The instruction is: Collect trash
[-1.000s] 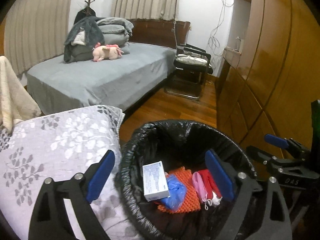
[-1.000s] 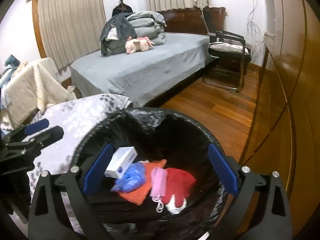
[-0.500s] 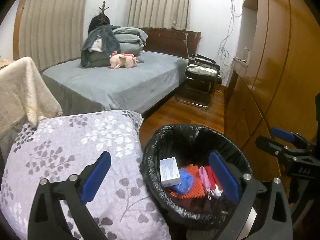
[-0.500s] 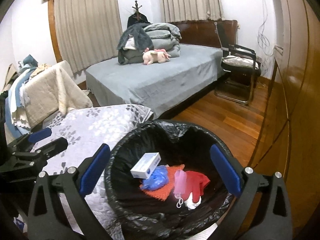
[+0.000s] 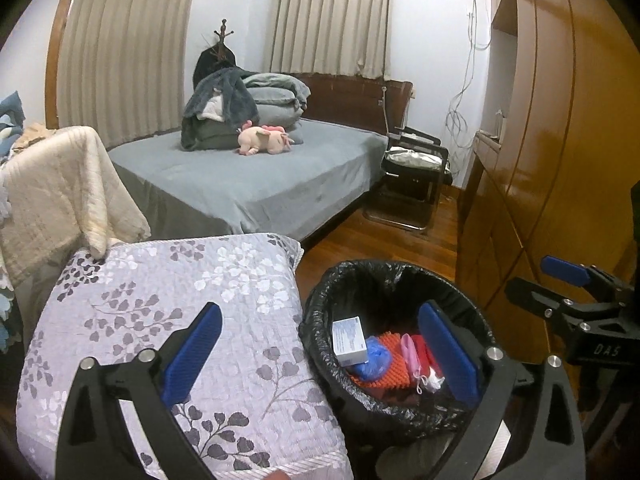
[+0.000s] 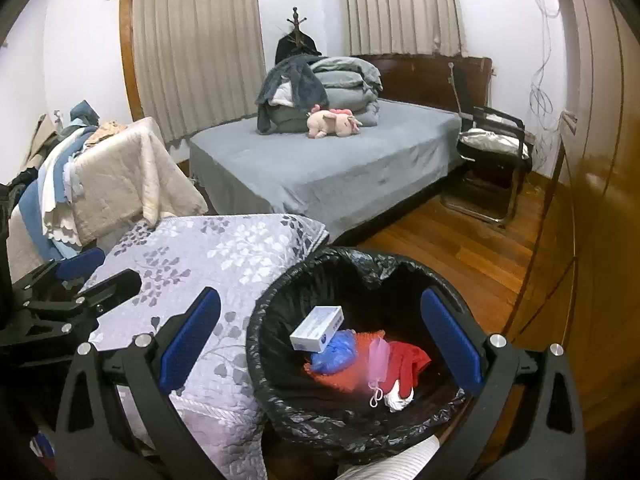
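Both tongs, left tongs (image 5: 320, 354) and right tongs (image 6: 318, 342), are wide and hold nothing. At the lower middle, the bin (image 6: 280, 400) with its black bag (image 5: 320, 364) holds light trash: a stiff white box (image 6: 317, 329) and soft gloves. The thin, floppy bag rim is the best place to pinch.

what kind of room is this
Most likely a home bedroom: a made bed with folded bedding and a plush toy, curtained windows, and a wooden wardrobe along one wall. A lined trash bin sits on the floor.

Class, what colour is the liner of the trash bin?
Black; the liner shows best in the right wrist view.
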Available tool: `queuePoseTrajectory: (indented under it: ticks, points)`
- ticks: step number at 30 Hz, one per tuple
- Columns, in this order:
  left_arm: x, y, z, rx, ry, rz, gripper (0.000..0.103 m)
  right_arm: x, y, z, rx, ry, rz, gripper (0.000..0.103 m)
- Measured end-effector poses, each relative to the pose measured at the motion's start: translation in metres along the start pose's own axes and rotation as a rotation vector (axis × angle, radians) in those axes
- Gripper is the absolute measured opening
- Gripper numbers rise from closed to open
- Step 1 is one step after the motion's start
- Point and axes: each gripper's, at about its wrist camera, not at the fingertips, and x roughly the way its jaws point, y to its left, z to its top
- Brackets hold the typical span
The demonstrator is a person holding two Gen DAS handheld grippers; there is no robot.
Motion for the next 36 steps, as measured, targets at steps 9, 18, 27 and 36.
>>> queuePoseTrajectory:
  ticks: [9, 18, 27, 36]
  points:
    - [-0.022, 0.001, 0.003, -0.002, -0.026, 0.018, 0.097, -0.013, 0.018, 0.006, -0.026, -0.027, 0.018, 0.098]
    - [-0.032, 0.003, 0.003, -0.003, -0.042, 0.029, 0.097, -0.017, 0.025, 0.007, -0.040, -0.032, 0.028, 0.098]
    - [-0.037, 0.005, 0.005, -0.001, -0.047, 0.034, 0.097, -0.016, 0.029, 0.006, -0.043, -0.031, 0.034, 0.098]
    - [-0.040, 0.006, 0.005, -0.002, -0.047, 0.034, 0.097, -0.016, 0.030, 0.006, -0.044, -0.030, 0.036, 0.098]
